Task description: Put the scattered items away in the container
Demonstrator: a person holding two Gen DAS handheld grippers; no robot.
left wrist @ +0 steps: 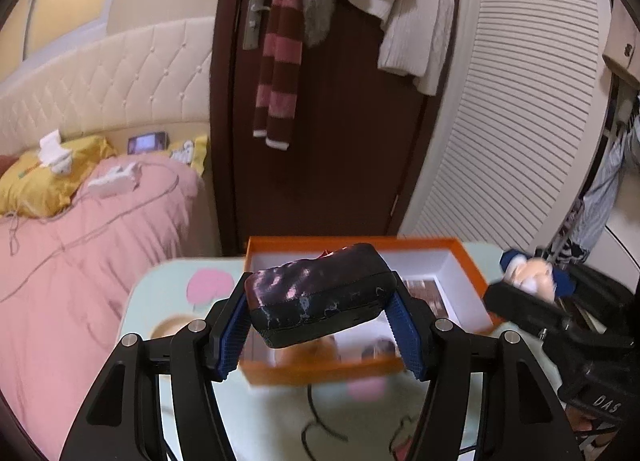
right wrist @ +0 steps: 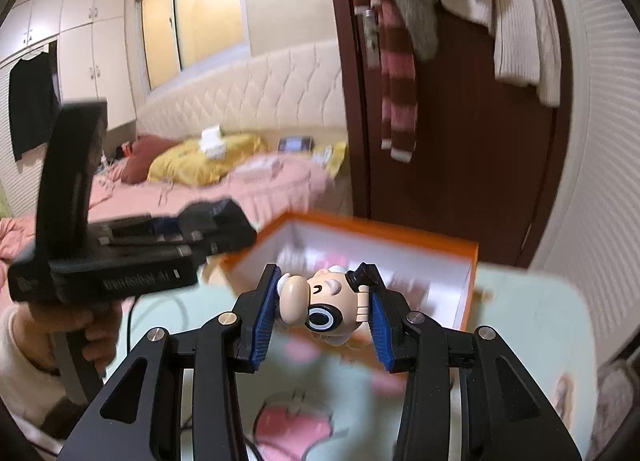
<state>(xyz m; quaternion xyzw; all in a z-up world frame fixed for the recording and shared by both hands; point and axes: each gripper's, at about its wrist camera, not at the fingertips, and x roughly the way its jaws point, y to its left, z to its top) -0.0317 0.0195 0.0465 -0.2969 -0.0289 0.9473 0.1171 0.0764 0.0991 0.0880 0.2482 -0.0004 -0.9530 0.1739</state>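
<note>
My left gripper (left wrist: 320,309) is shut on a worn black pouch (left wrist: 320,293), held in the air above the near half of the open orange box (left wrist: 468,257). The box has a white inside with some items lying in it. My right gripper (right wrist: 324,301) is shut on a small cartoon figure toy (right wrist: 316,297) with a beige head and a round eye, raised just before the orange box (right wrist: 472,253). In the left wrist view the right gripper with the toy (left wrist: 528,273) hangs at the box's right side. In the right wrist view the left gripper (right wrist: 224,221) is at the box's left corner.
The box stands on a small pale green table (left wrist: 168,281) with pink cartoon prints. A bed with a pink cover (left wrist: 80,229) lies to the left. Behind the table is a dark brown door (left wrist: 352,121) with scarves and a sweater hung on it. A hand (right wrist: 88,325) grips the left tool.
</note>
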